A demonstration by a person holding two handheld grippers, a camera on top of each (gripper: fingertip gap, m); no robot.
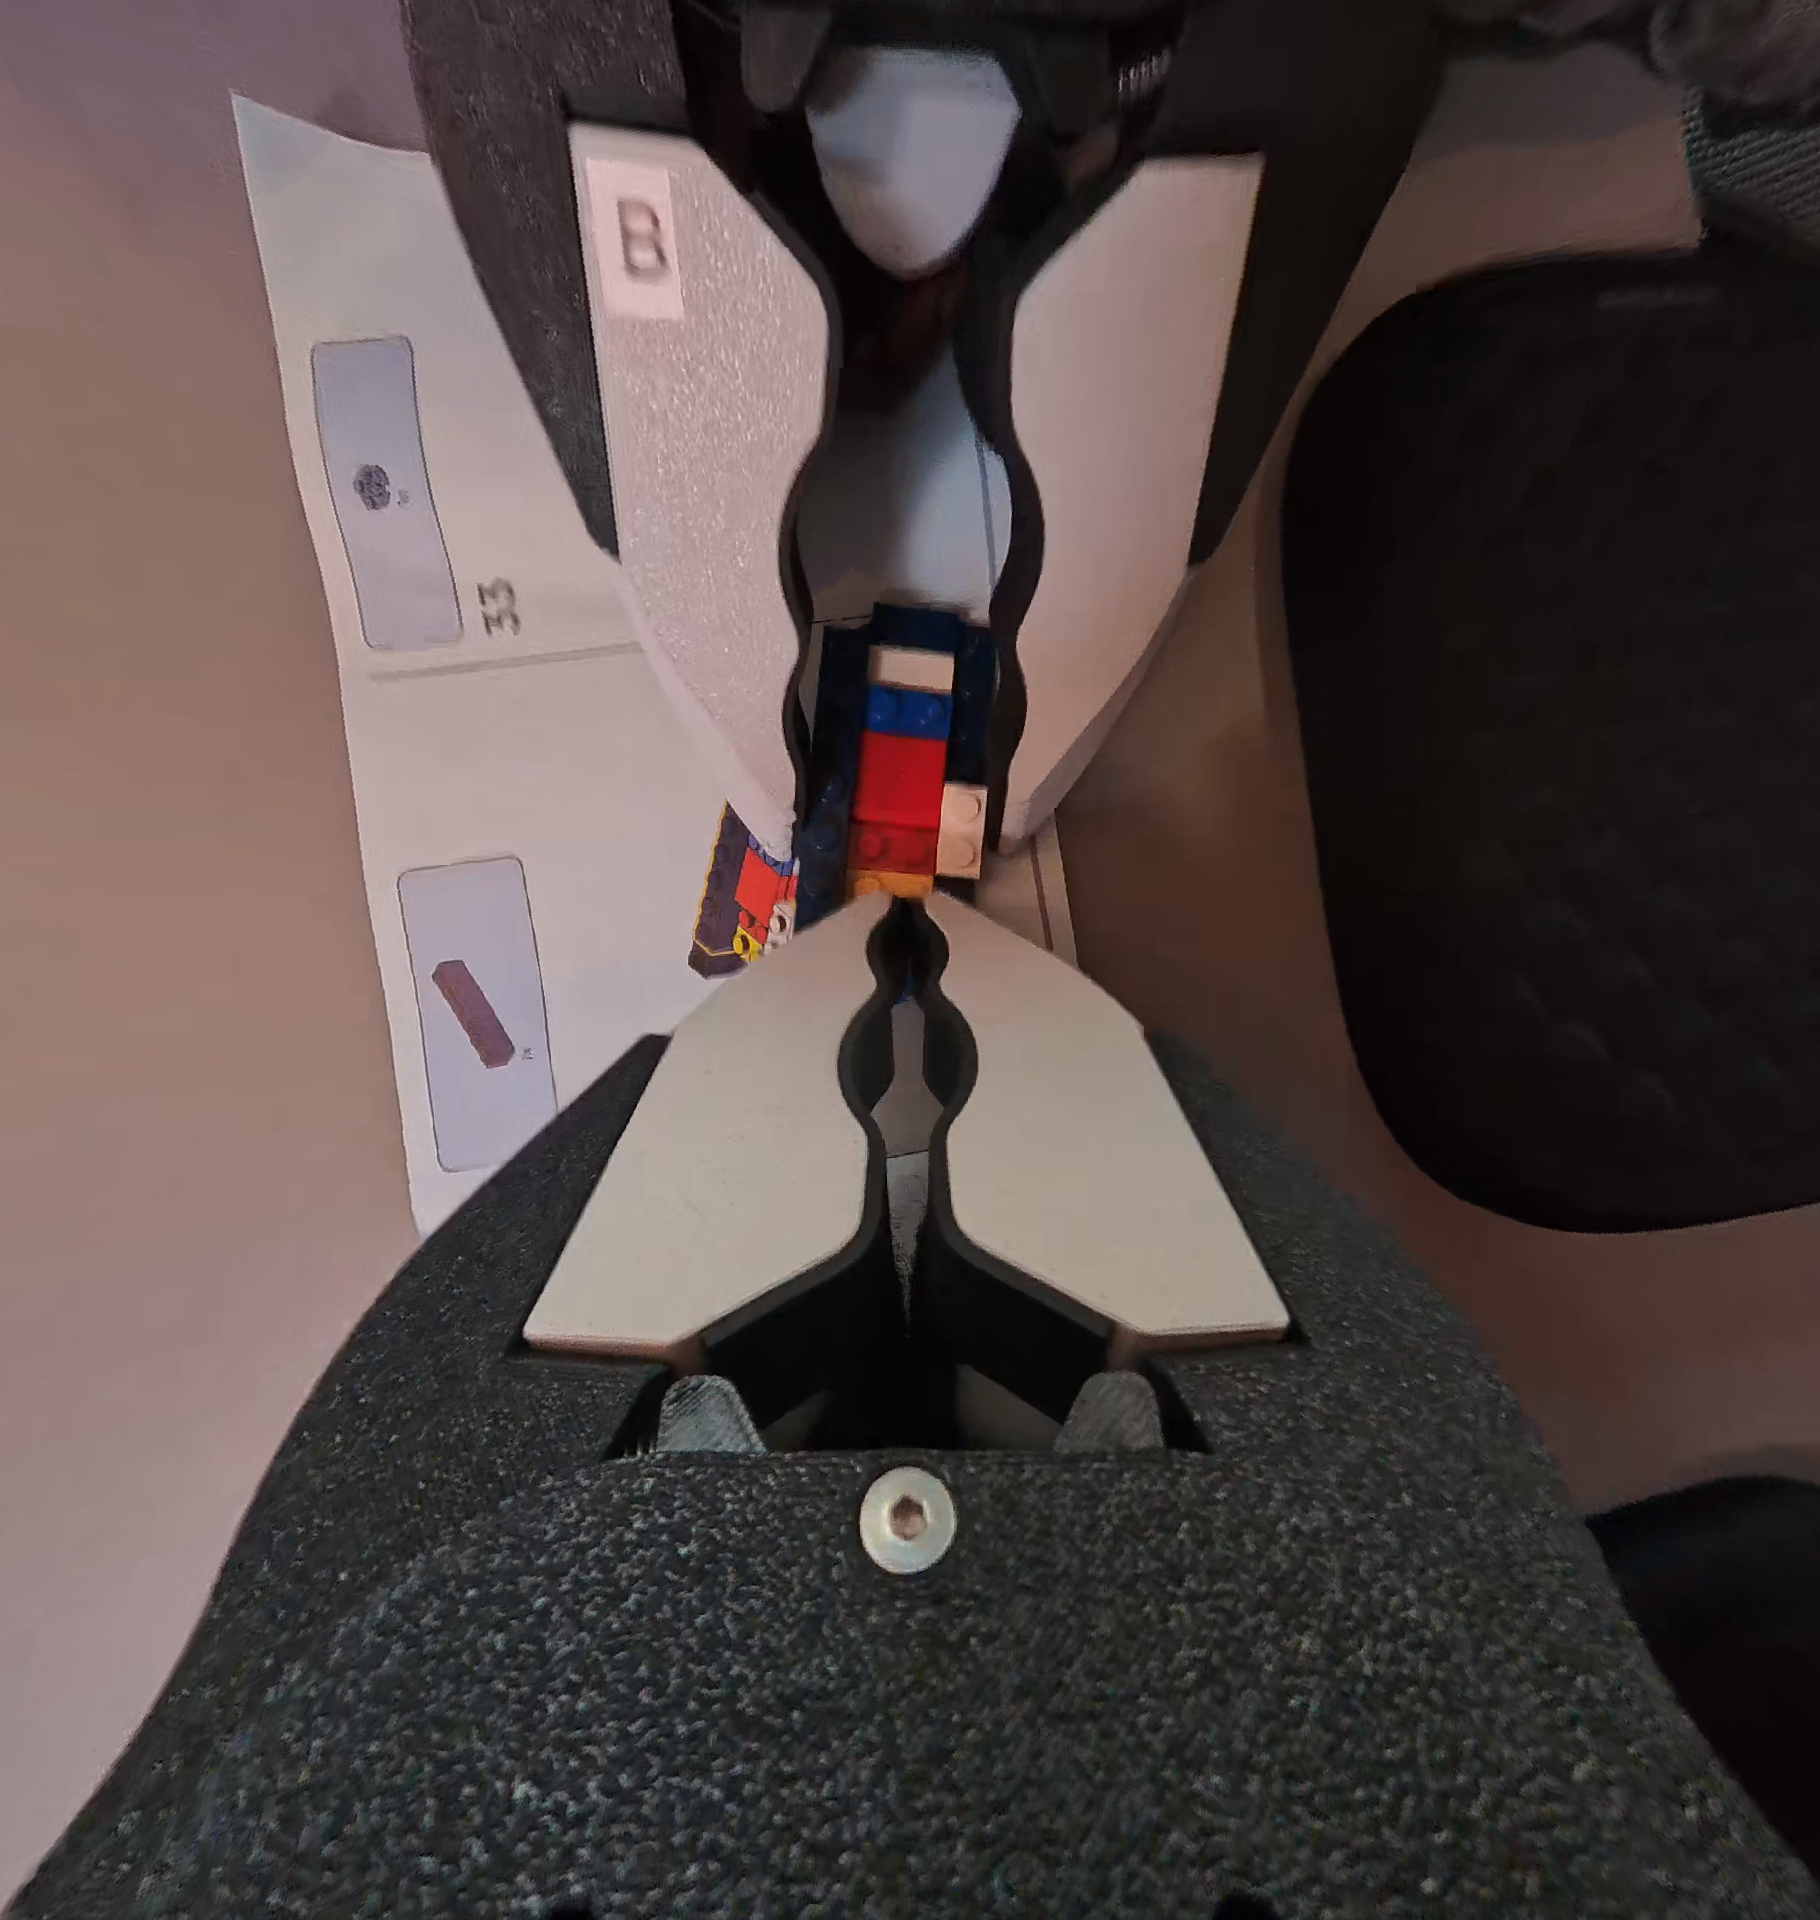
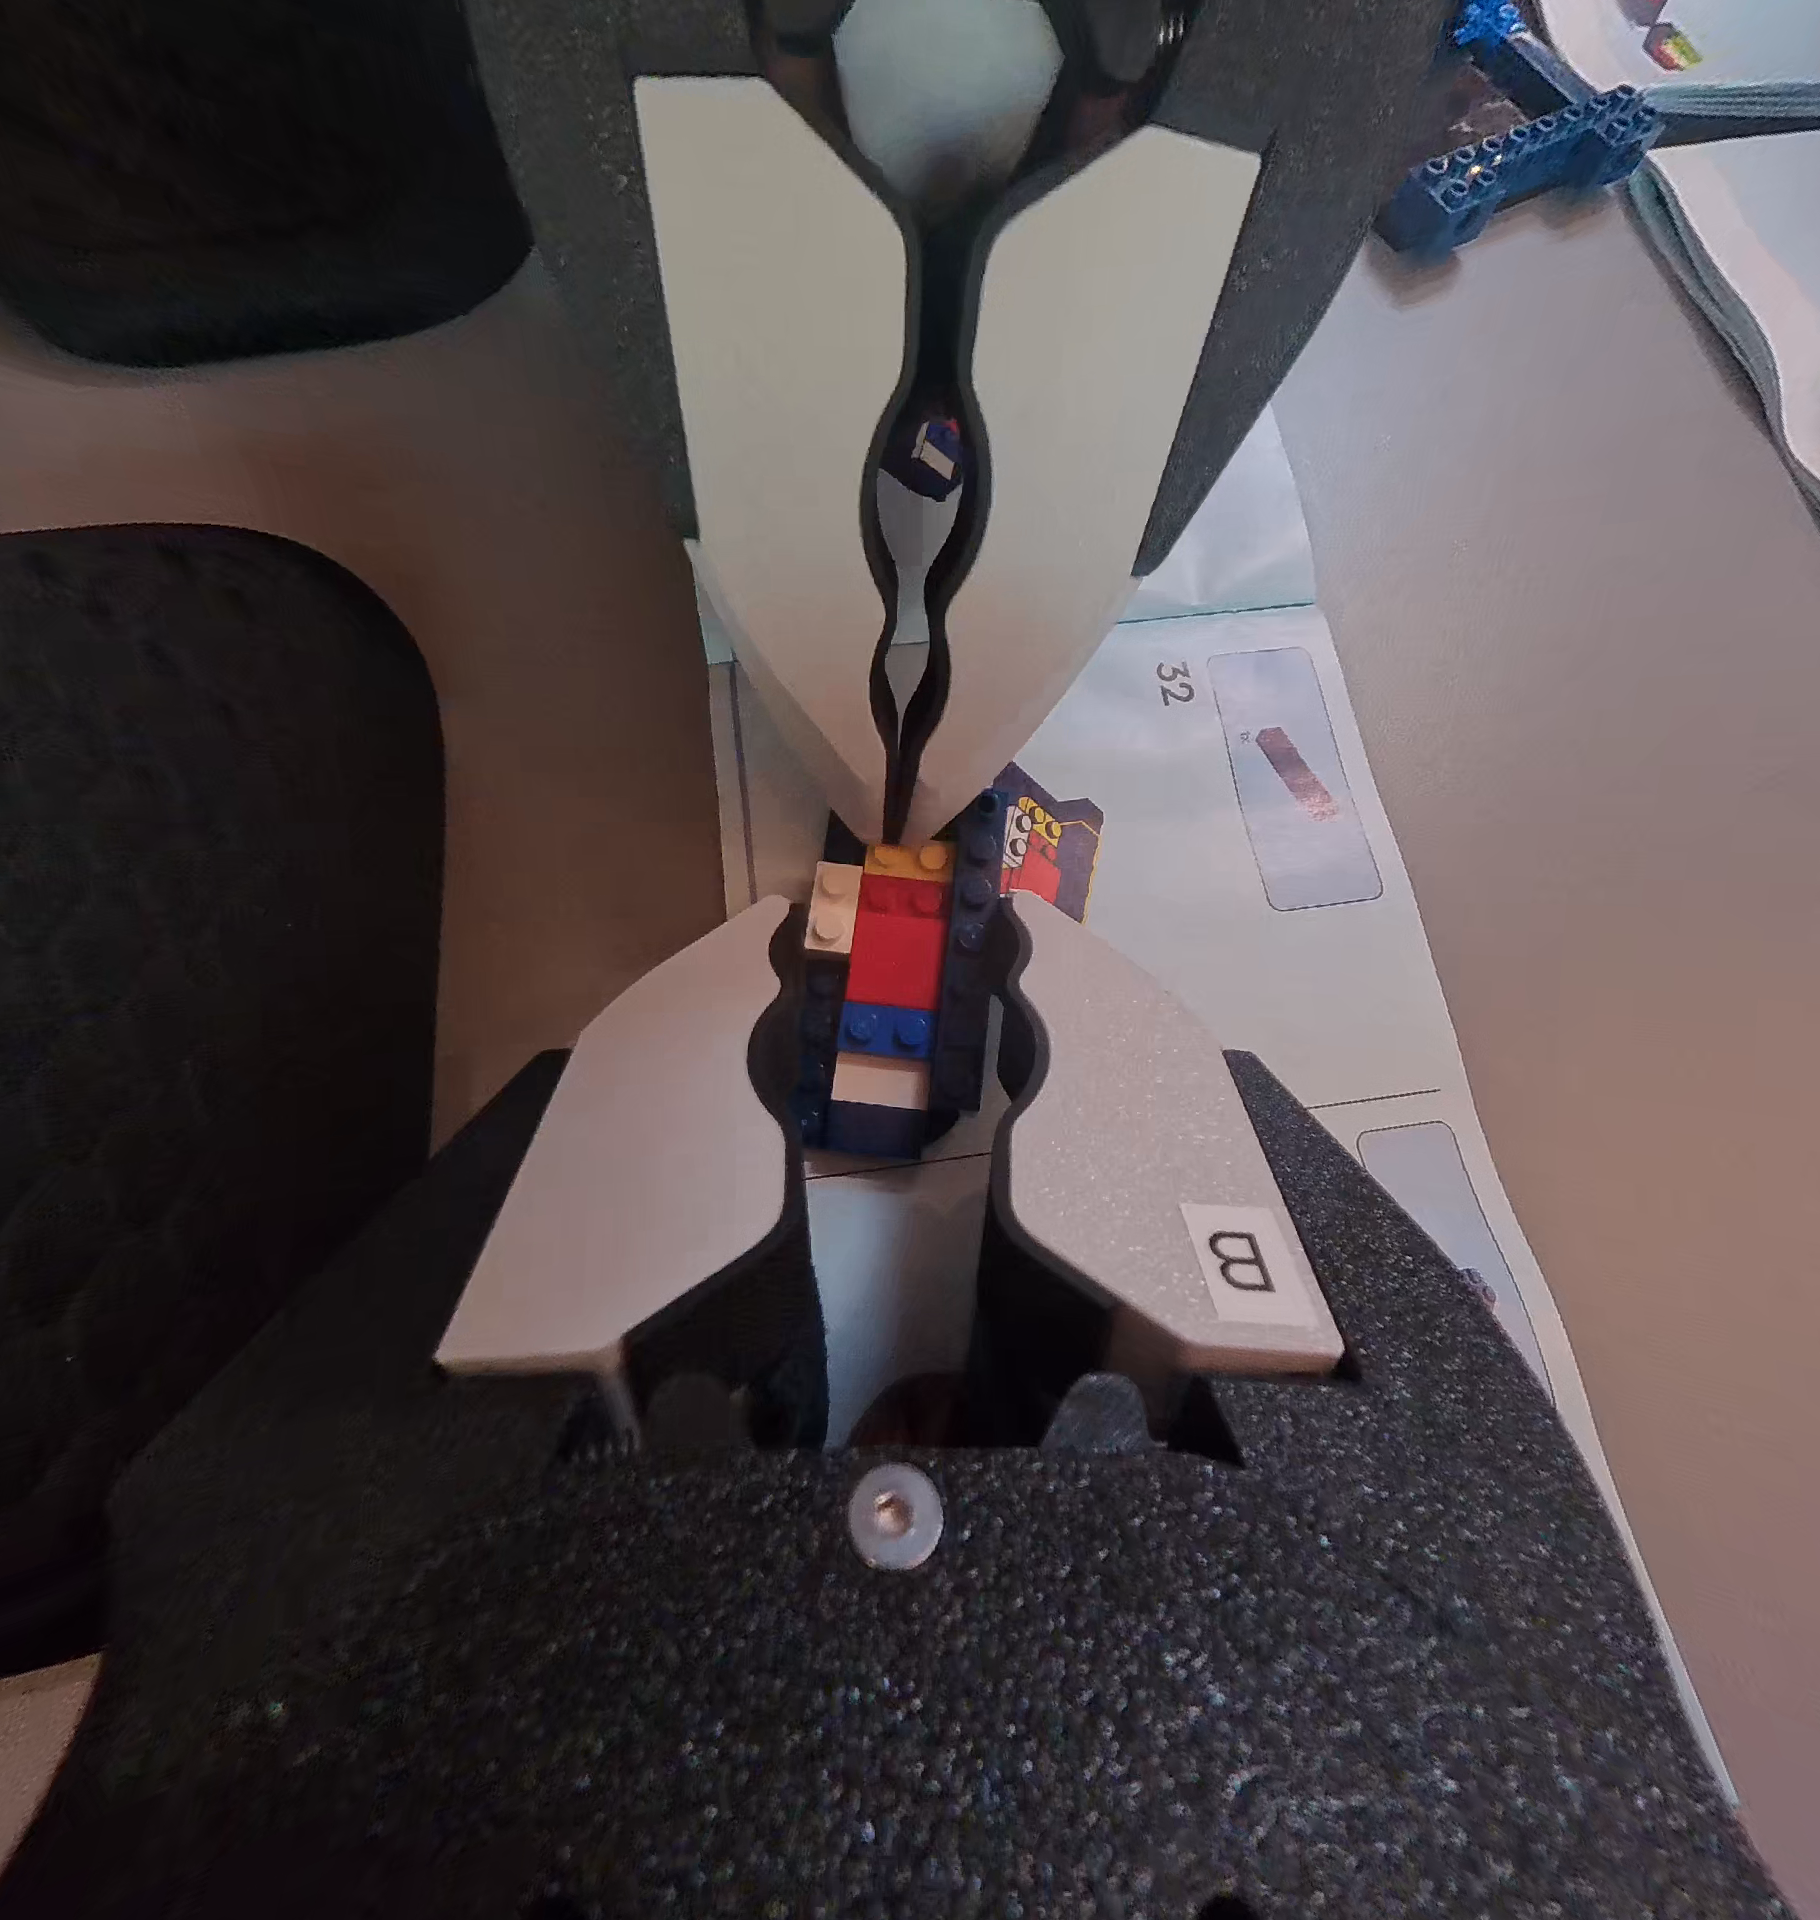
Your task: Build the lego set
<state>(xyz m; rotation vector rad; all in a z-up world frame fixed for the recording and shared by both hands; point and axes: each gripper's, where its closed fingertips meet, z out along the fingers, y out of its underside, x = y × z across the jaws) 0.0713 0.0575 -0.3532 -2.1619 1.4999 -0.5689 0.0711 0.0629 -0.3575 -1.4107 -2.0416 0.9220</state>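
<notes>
two grippers, right gripper clamping one brick model, left gripper closed

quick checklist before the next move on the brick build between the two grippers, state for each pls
1. Right gripper fingers flank the brick build, clamped on its dark blue sides: ok.
2. Left gripper jaws together: ok.
3. Left fingertips meet the build at its yellow brick: ok.
4. Anything pinched in the left tips: cannot tell.
5. Build over the instruction booklet: ok.
6. White brick seated flush: cannot tell.
</notes>
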